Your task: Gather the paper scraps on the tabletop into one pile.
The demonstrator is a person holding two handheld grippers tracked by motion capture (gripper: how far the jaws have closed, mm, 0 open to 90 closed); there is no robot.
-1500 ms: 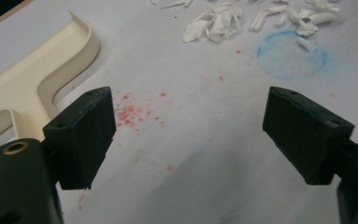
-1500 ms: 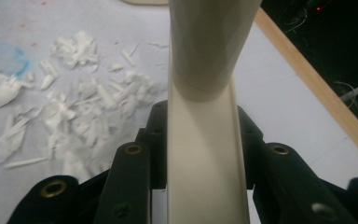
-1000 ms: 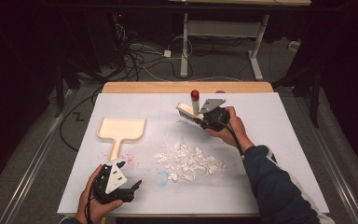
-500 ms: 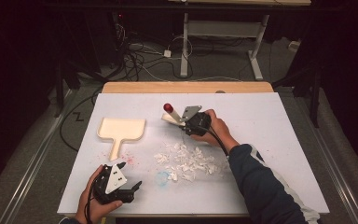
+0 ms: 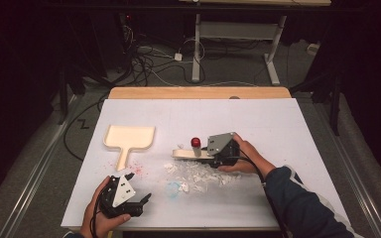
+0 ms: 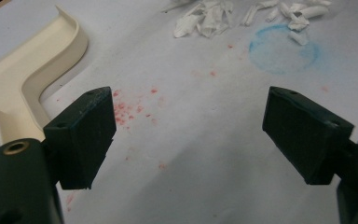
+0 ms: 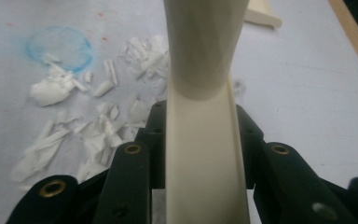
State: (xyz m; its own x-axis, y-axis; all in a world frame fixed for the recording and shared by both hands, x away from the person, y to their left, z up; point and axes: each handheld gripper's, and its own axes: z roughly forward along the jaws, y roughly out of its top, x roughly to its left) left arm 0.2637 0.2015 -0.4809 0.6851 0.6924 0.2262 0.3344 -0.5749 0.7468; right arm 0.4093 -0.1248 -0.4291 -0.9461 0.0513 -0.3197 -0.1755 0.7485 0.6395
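Nearby, dustpan (image 5: 129,138), paper scraps (image 5: 198,174), blue ring (image 6: 283,48)

- High view: white rectangular surface (image 5: 287,129) evenly lit from above; surrounding room near black; shadows soft.
- Left gripper view: black near pads (image 6: 81,135) soft; shredded white paper scraps (image 6: 205,21) at top slightly blurred.
- Right gripper view: cream plastic brush handle (image 7: 205,140) close, blurred toward top; no glare.

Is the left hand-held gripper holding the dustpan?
No. The left hand-held gripper is open and empty, with the dustpan lying beside it.
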